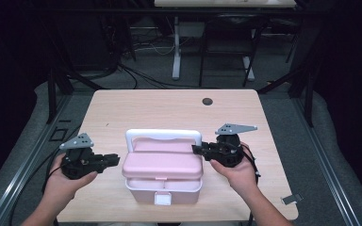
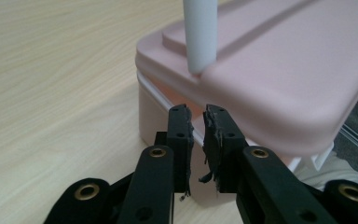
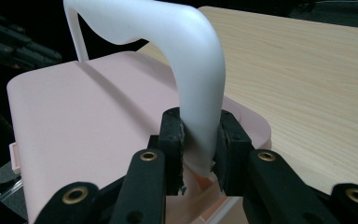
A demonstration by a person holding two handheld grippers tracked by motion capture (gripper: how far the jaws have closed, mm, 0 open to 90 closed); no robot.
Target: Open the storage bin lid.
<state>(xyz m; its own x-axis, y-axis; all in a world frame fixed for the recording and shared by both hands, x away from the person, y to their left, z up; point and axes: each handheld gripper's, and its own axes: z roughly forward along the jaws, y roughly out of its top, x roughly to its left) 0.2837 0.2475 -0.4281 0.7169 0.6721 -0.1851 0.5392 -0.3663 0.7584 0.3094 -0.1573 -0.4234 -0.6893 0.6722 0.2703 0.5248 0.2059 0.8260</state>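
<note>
Box (image 1: 163, 165) first: pink, with a closed lid and a white handle (image 1: 164, 136) standing upright over its far side. It sits on the table (image 1: 169, 106) near my edge, about midway across. With the lid down I cannot tell what is inside. A white latch (image 1: 163, 198) shows at the middle of the front wall, facing me.

My right hand-held gripper (image 1: 197, 149) comes in from the box's right side, level with the lid. In the right gripper view its pads are pressed on either side of the handle (image 3: 186, 70), low on the leg where it bends down to meet the lid (image 3: 93, 126), so I count it as clamped on the handle. The handle's other leg rises thin at the far left of that view.

My left hand-held gripper (image 1: 117, 160) lies just beside the box's left wall, pointing at it. In the left gripper view its jaws are narrow, with only a thin slit between the pads (image 2: 216, 140), and nothing in that slit. The tips sit close under the overhanging edge of the lid (image 2: 279, 79); whether they touch the box I cannot tell. The handle's left leg (image 2: 200, 32) stands on the lid above and beyond them.

A small dark round spot (image 1: 208, 101) marks the table's far right part, well apart from the box.
</note>
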